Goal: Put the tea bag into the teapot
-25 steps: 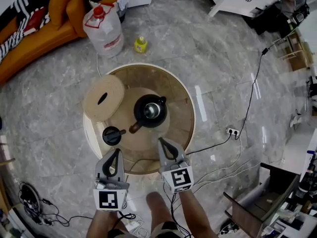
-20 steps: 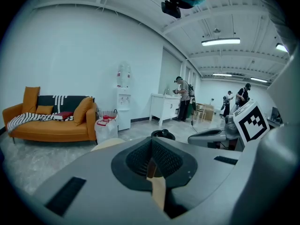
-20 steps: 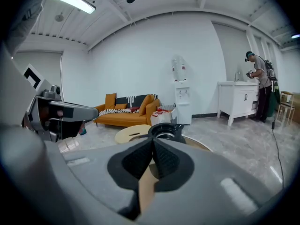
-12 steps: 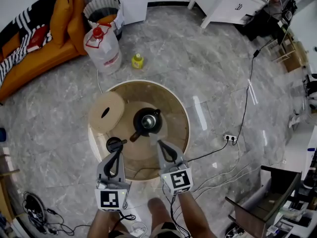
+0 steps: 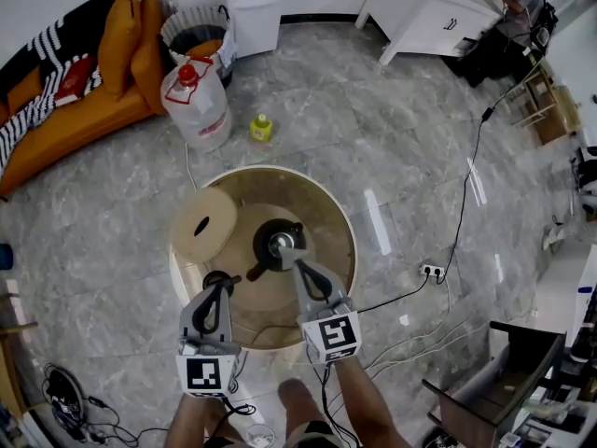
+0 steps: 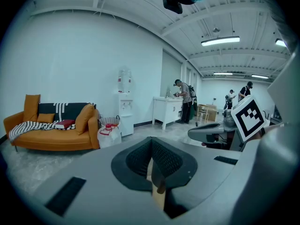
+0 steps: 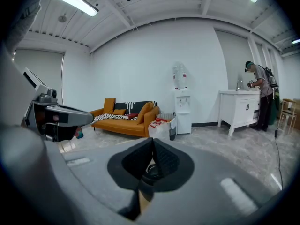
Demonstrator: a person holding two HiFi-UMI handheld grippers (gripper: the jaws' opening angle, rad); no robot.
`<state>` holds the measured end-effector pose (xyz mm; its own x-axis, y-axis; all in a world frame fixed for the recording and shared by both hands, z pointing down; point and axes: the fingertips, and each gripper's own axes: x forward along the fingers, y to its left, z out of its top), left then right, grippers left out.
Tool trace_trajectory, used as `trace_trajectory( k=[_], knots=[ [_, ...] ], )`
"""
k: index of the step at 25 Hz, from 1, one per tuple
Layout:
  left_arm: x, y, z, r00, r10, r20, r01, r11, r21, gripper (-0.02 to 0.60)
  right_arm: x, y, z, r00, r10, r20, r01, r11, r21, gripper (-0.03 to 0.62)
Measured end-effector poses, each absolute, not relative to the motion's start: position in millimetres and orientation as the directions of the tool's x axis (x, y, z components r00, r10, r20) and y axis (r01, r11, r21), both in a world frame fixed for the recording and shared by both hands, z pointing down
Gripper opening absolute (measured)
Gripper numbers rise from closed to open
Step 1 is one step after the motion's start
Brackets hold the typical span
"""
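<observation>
Teapot (image 5: pixel 276 248) is seen lidless at the middle of the table (image 5: pixel 331 215), its lid (image 5: pixel 213 278) laid near left; no tea bag is shown anywhere. Left gripper (image 5: pixel 222 286) and right gripper (image 5: pixel 287 263) are held with jaws pressed together, empty. The pot could be knocked by the right jaws just beside it.

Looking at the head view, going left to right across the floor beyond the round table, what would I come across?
orange sofa → red-capped water jug → small yellow bottle → white cabinet
</observation>
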<state>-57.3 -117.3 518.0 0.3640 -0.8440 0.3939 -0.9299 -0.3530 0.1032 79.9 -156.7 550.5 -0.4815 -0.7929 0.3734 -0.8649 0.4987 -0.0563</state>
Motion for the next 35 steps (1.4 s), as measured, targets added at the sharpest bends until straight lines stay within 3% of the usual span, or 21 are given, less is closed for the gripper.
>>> trace_trajectory(
  k=[5, 12, 35],
  knots=[
    [-65, -128, 531, 0.356, -0.860, 0.366, -0.929, -0.367, 0.040, 0.015, 75, -170, 567, -0.495, -0.778, 0.388, -0.856, 0.512, -0.064, 0.002],
    [-66, -134, 556, 0.329, -0.843, 0.426, -0.943, -0.315, 0.106, 0.015, 73, -181, 597, -0.503, -0.760, 0.412, -0.850, 0.520, -0.079, 0.000],
    [-80, -127, 585, 0.277, -0.852, 0.444, -0.961, -0.252, 0.115, 0.015, 70, -193, 643, -0.492, -0.730, 0.474, -0.848, 0.525, -0.071, 0.003]
  ],
)
